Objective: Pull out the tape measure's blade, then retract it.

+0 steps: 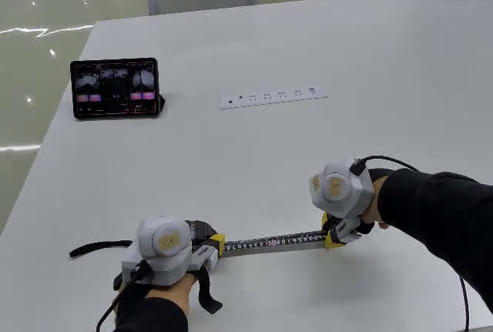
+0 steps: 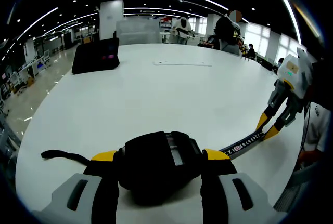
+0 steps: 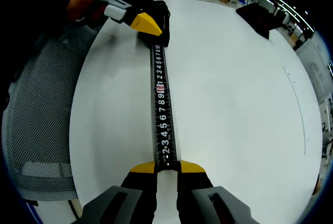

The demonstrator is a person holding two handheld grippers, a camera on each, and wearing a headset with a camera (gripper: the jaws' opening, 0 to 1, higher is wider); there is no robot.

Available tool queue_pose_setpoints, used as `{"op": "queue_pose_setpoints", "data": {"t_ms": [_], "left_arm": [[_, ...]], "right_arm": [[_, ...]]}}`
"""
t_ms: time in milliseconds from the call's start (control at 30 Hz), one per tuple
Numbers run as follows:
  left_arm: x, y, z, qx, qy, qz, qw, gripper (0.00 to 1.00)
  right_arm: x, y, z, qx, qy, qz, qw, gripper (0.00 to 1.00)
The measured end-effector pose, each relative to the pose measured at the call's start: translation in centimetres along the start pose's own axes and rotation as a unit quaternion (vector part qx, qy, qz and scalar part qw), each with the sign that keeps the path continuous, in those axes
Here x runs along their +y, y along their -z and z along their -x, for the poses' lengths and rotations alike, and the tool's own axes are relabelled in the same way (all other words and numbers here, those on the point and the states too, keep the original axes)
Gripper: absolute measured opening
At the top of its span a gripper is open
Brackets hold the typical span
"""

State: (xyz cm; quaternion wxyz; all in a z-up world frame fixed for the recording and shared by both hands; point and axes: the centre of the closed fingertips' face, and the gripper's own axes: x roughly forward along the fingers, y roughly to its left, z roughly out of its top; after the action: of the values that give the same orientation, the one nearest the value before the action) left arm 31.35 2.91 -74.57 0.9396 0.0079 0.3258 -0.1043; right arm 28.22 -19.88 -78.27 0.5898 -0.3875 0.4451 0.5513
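The black tape measure case [image 2: 158, 164] sits on the white table, clamped between the yellow-tipped jaws of my left gripper [image 2: 160, 156], low at the left in the head view [image 1: 209, 246]. Its dark blade [image 1: 271, 242] with white numbers runs flat across the table to the right. My right gripper [image 3: 167, 168] is shut on the blade's end [image 3: 166, 154], seen in the head view [image 1: 333, 238]. In the right gripper view the blade [image 3: 160, 99] stretches away to the case [image 3: 157, 22]. The case's black wrist strap [image 1: 96, 249] trails left on the table.
A dark tablet [image 1: 115, 87] stands propped at the far left of the table [image 1: 308, 55]. A white power strip [image 1: 273, 98] lies beyond the middle. The table's near edge lies close below the grippers. People stand in the background [image 2: 229, 29].
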Motion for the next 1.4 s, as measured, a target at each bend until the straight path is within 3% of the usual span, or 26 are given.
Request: {"op": "queue_pose_setpoints", "data": {"t_ms": [700, 1400], "left_arm": [[-0.1, -0.1, 0.0, 0.002, 0.0, -0.004, 1.0, 0.59], [0.1, 0.0, 0.1, 0.011, 0.005, 0.005, 0.9999, 0.59]], "right_arm": [[0.1, -0.9, -0.3, 0.012, 0.003, -0.001, 0.9999, 0.1], [0.2, -2.3, -0.7, -0.012, 0.005, -0.012, 0.9999, 0.1]]}}
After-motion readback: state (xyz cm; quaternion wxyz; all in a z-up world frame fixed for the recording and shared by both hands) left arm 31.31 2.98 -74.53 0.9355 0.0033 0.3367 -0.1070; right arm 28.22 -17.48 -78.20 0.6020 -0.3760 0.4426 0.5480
